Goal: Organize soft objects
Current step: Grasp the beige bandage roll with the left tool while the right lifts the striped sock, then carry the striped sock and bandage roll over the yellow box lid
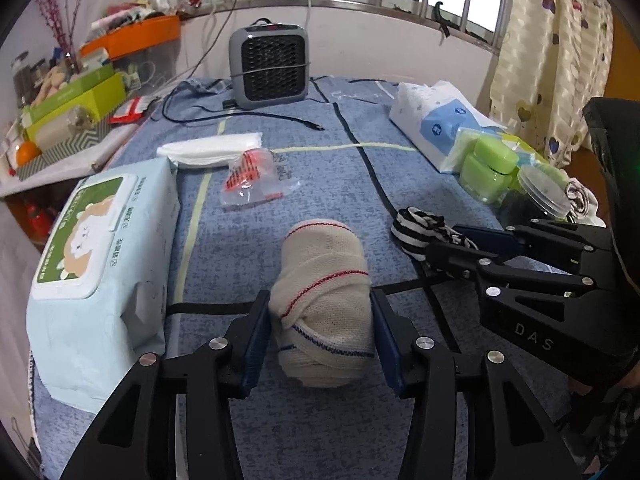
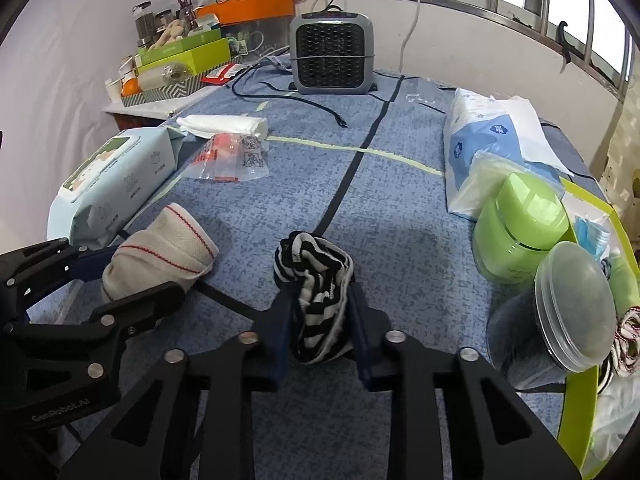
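Wipes pack [image 1: 96,280] lay at the bench's [image 1: 320,168] left edge, a folded white cloth [image 1: 212,150] and a plastic bag [image 1: 252,180] beyond it. Left gripper [image 1: 320,320]: jaws clenched on the cream bandage roll [image 1: 324,292], which rested on the bench. Right gripper [image 2: 318,320]: jaws clenched on the striped sock [image 2: 316,300], bunched upright, near the roll. Green jars [image 2: 520,232] and a clear lidded tub [image 2: 560,320] stood at far right, with a tissue pack [image 2: 492,136] behind them.

Cream bandage roll [image 1: 324,300], red and blue stripe lines, lying lengthwise on blue cloth. Striped sock bundle [image 2: 316,300], black-white, crumpled, sitting just right of roll.
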The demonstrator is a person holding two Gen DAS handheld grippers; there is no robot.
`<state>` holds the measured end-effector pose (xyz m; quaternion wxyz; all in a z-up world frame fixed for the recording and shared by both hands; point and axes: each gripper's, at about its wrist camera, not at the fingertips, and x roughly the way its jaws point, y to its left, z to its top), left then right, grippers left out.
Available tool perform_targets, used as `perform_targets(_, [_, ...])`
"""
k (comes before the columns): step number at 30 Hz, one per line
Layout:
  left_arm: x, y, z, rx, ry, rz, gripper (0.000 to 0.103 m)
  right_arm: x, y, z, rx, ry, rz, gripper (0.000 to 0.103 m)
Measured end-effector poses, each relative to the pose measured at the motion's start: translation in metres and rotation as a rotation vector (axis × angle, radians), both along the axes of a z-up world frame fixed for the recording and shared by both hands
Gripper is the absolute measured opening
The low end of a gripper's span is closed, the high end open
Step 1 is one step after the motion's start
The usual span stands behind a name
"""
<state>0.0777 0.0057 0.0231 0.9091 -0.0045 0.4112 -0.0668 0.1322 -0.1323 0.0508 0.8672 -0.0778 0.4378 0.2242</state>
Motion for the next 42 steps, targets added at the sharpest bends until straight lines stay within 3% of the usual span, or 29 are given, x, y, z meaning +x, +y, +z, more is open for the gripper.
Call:
perform_targets(13, [-0.012,-0.008,0.02,0.002,-0.053,-0.014,0.046,-0.017,-0.014,0.019,0.031,-0.044,-0.038,0.02])
perform_targets(27, [-0.017,-0.047,0.055,-0.011,-0.135,-0.108,0.046,-0.037,-0.065,0.059,0.082,-0.127,-0.152,0.02])
perform_targets(42, [-0.001,-0.105,0.083,-0.017,-0.193,-0.239,0.046,-0.041,-0.128,0.082,0.09,-0.19,-0.294,0.02])
